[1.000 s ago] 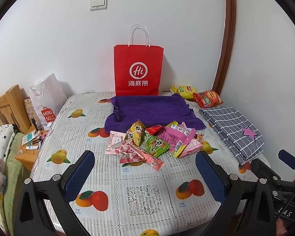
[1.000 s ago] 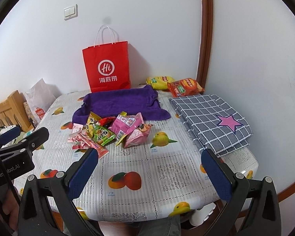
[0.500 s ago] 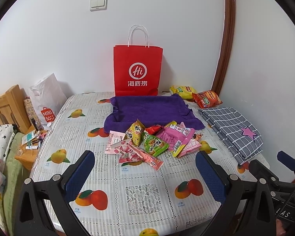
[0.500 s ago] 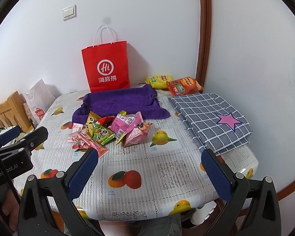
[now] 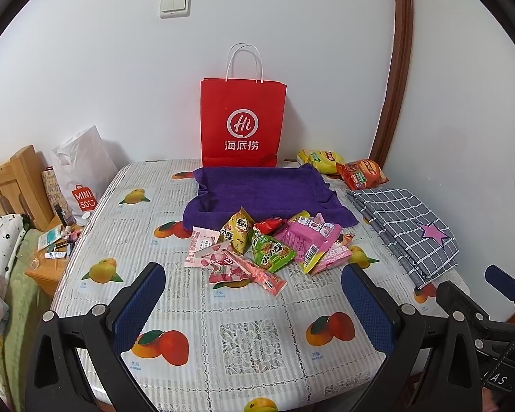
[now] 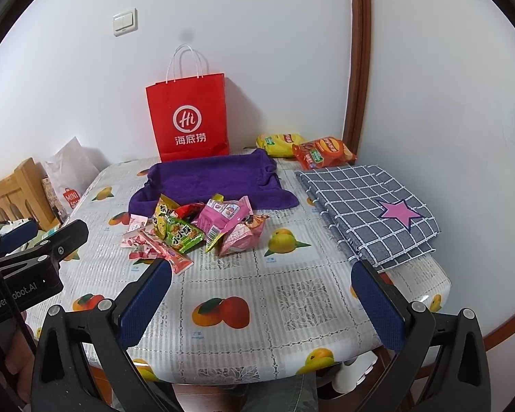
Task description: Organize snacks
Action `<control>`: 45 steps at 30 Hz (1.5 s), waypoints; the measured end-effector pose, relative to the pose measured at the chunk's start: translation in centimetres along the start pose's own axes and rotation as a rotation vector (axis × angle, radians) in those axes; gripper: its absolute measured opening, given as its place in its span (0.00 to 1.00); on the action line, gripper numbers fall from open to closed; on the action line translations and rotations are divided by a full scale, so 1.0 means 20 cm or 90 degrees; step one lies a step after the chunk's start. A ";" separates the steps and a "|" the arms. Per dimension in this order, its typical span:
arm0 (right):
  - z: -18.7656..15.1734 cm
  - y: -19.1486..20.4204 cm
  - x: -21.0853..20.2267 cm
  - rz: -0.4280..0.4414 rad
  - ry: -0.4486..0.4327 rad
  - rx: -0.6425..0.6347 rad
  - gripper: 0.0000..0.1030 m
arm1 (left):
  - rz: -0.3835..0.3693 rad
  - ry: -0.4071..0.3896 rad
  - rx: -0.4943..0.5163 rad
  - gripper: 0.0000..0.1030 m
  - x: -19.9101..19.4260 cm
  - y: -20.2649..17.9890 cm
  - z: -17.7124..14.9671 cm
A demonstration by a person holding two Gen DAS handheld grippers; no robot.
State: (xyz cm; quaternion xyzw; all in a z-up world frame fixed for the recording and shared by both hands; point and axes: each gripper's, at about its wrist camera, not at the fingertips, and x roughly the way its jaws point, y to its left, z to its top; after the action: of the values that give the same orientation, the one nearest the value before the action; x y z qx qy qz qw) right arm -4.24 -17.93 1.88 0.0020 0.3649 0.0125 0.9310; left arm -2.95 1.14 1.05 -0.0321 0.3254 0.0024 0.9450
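Both the left gripper (image 5: 254, 295) and the right gripper (image 6: 261, 292) hung spread wide and empty above the near part of the fruit-print tablecloth (image 5: 250, 343), neither touching anything. The pile of snack packets (image 5: 264, 247) lay mid-table just in front of the purple towel (image 5: 261, 189), a green packet (image 6: 183, 235) and a large pink packet (image 6: 223, 218) among them. A red paper bag (image 5: 243, 120) stood upright against the wall behind the towel, a yellow chip bag (image 6: 279, 142) and an orange chip bag (image 6: 322, 152) lay to its right, and a folded grey checked cloth (image 6: 367, 206) sat by the right edge.
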 end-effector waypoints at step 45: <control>0.06 0.03 0.03 0.001 -0.019 0.013 1.00 | -0.015 0.007 -0.003 1.00 0.10 0.05 0.04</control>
State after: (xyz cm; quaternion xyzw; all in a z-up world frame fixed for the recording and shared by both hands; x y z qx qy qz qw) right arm -2.98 -17.27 2.43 0.0117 0.3512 0.0098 0.9362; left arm -1.02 2.17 0.41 -0.0381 0.3305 -0.0080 0.9430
